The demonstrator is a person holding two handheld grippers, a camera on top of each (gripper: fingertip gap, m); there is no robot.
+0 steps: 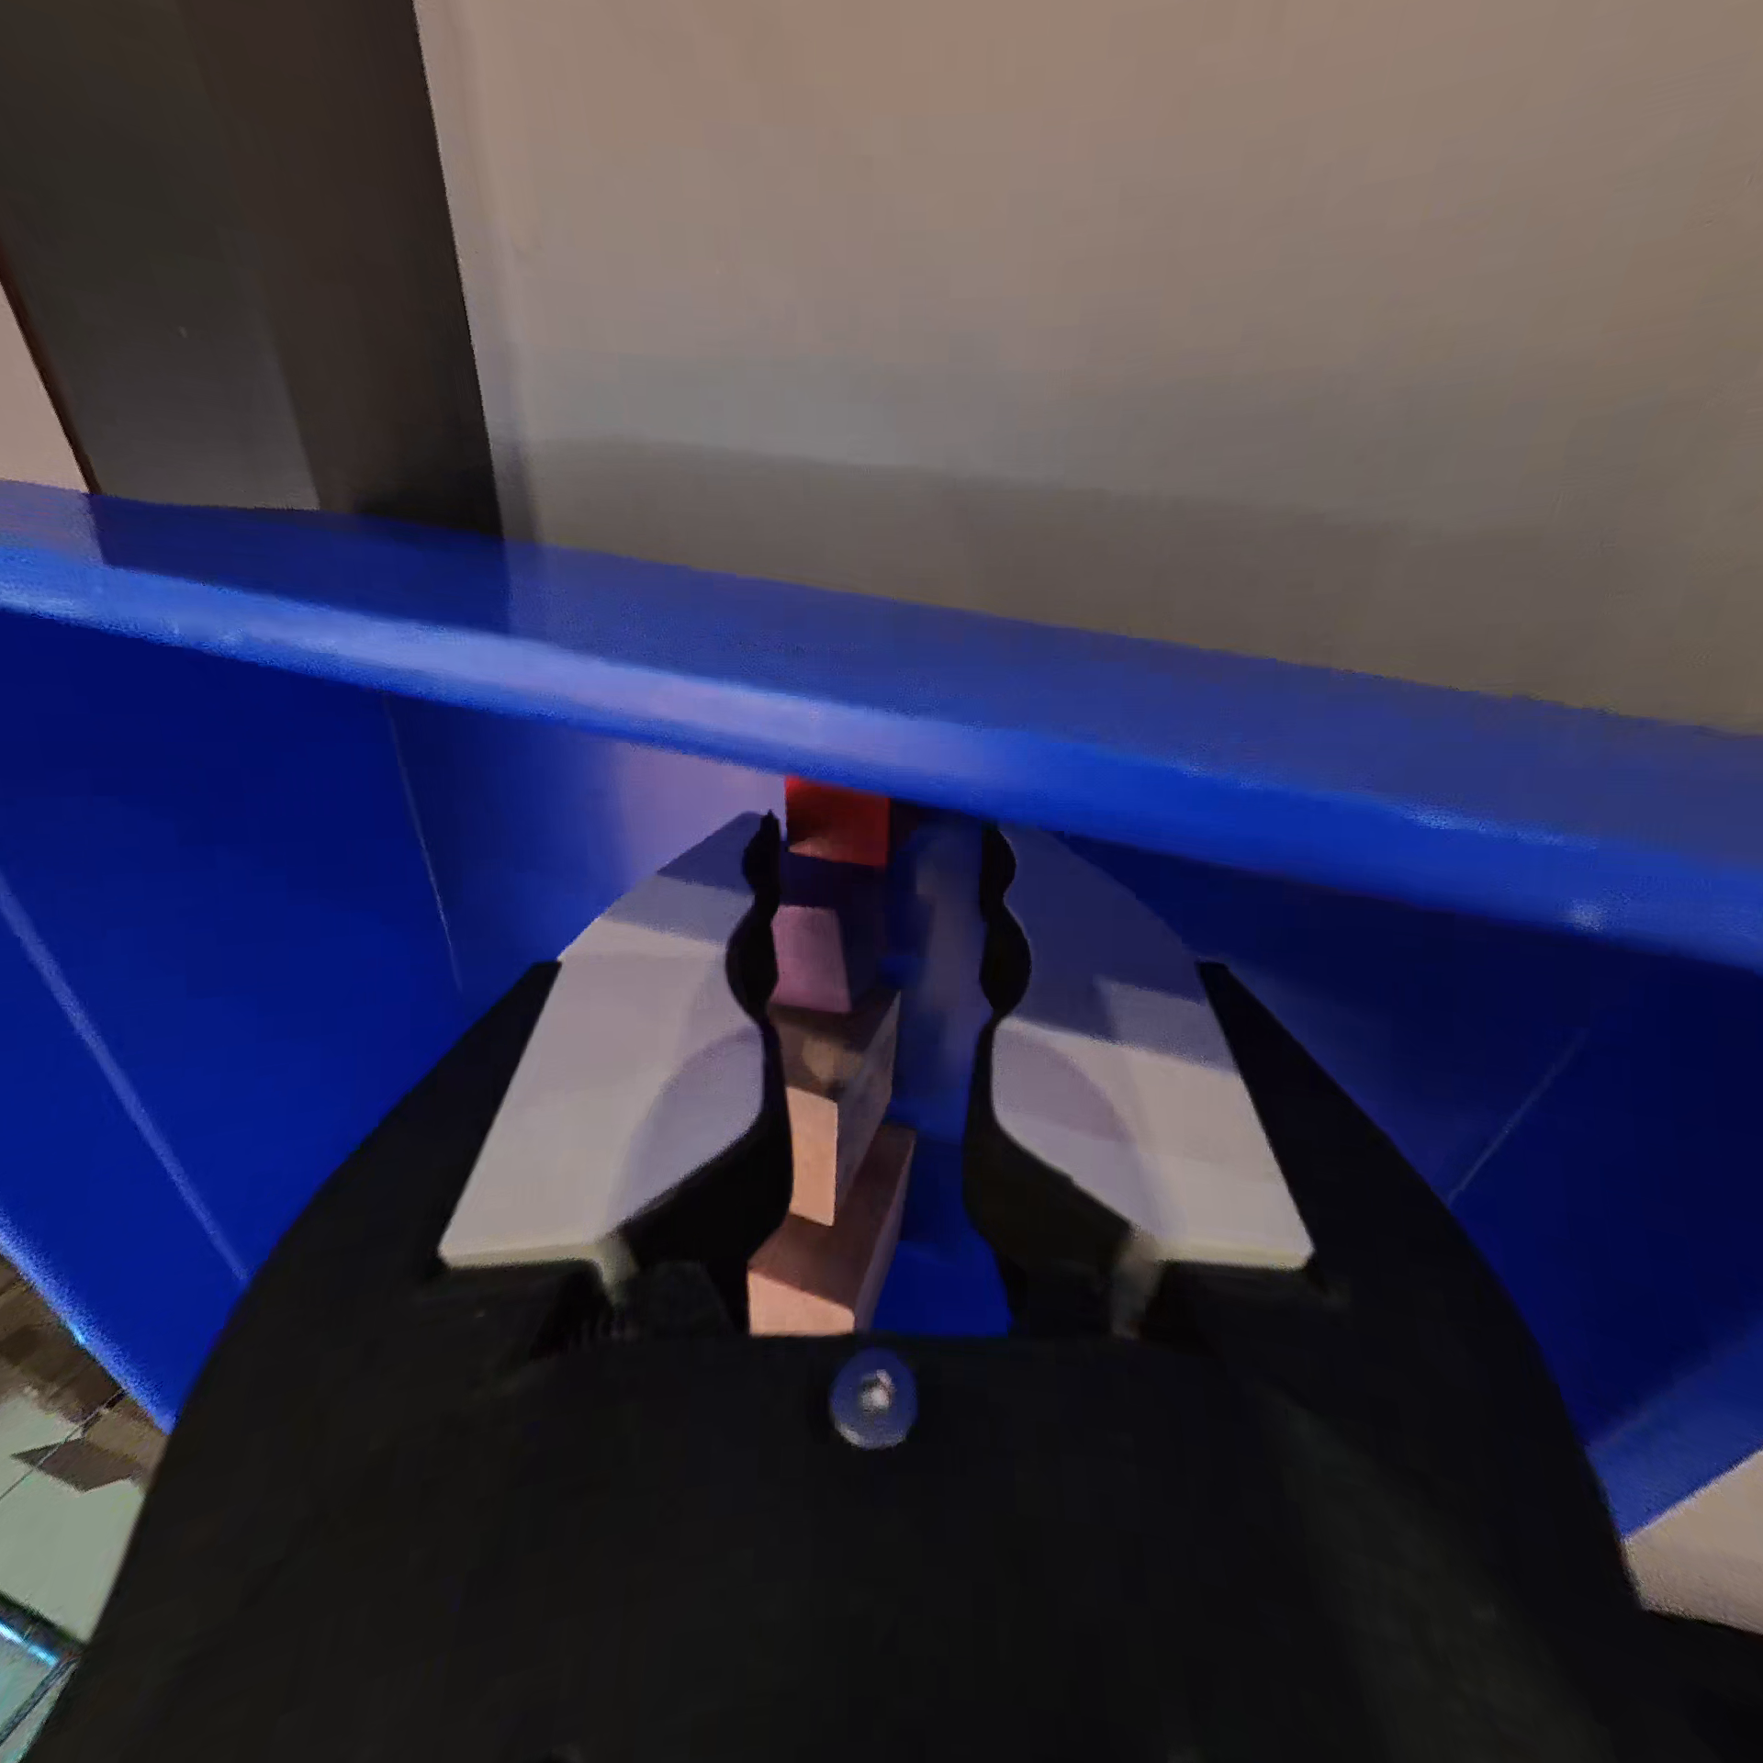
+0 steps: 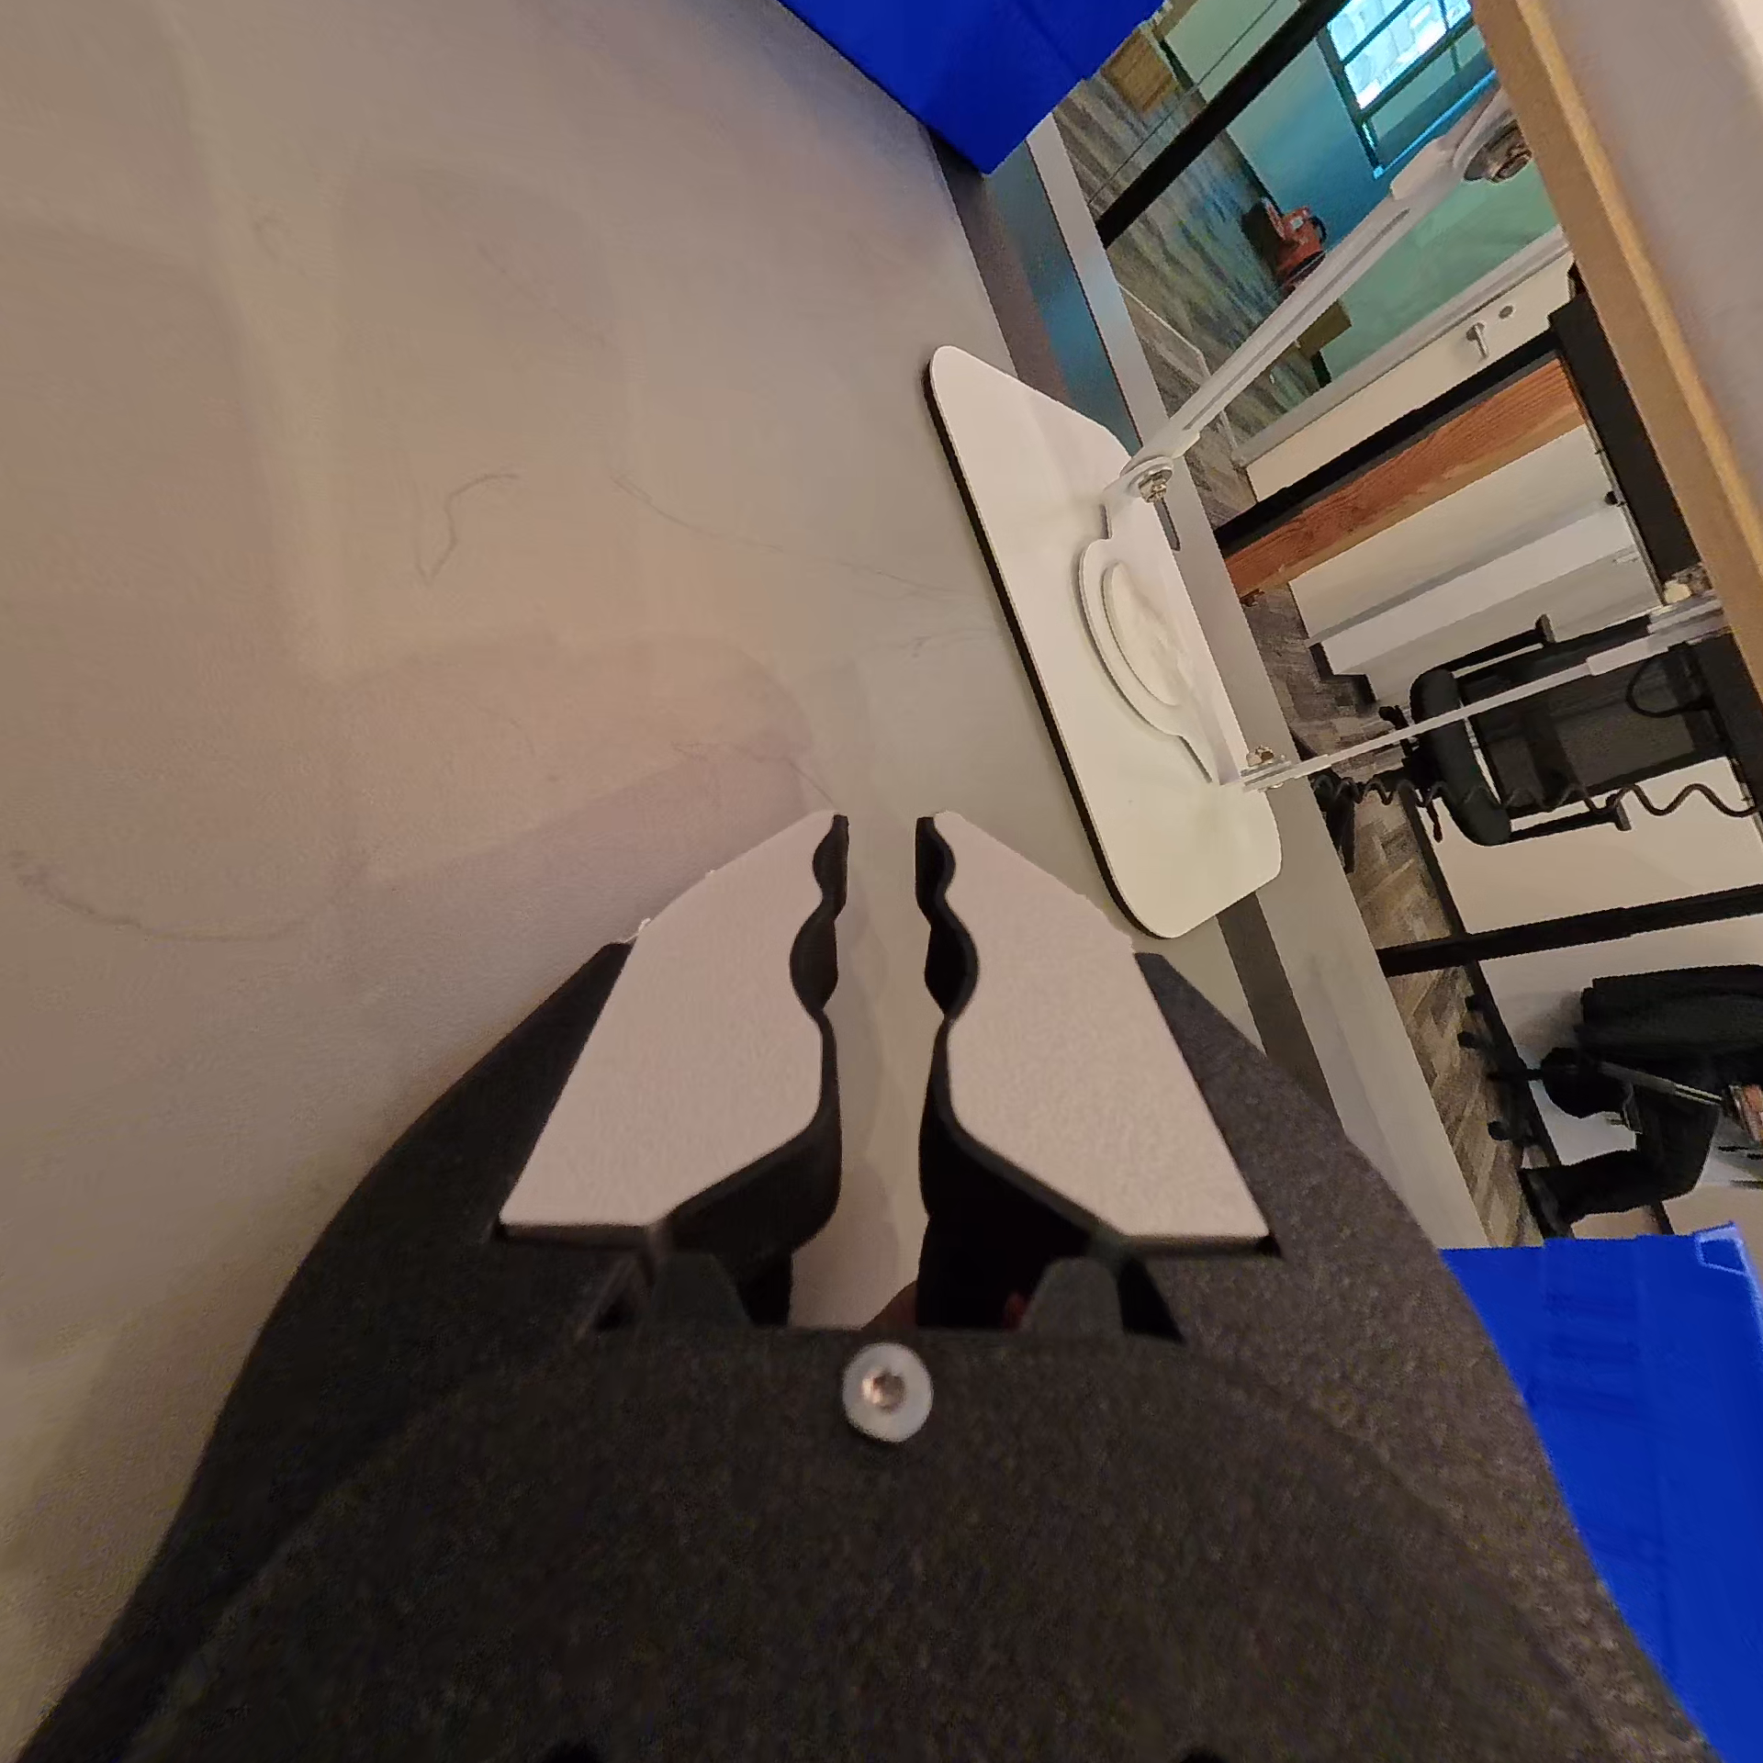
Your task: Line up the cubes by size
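In the left wrist view a row of cubes lies on the floor of a blue bin (image 1: pixel 238 906), seen through the gap between my fingers. A red cube (image 1: pixel 840 825) is farthest, then a purple one (image 1: pixel 809 954), then wooden ones (image 1: pixel 844 1059) (image 1: pixel 811 1283) nearer to me. My left gripper (image 1: pixel 880 859) is open above the row. The cubes lie close to the left finger (image 1: pixel 758 916), and blue floor shows between them and the right finger. My right gripper (image 2: pixel 880 840) hangs over the bare beige tabletop (image 2: pixel 429 477), its fingers a narrow gap apart with nothing between them.
The bin's far rim (image 1: pixel 859 687) crosses the left wrist view just beyond my fingertips, with a wall behind. In the right wrist view a white board with a stand (image 2: pixel 1097 620) lies at the table's edge, and blue bin parts show at the top (image 2: pixel 954 76) and lower right (image 2: pixel 1641 1431). The gap from one gripper's tips to the other's is roughly 35 centimeters.
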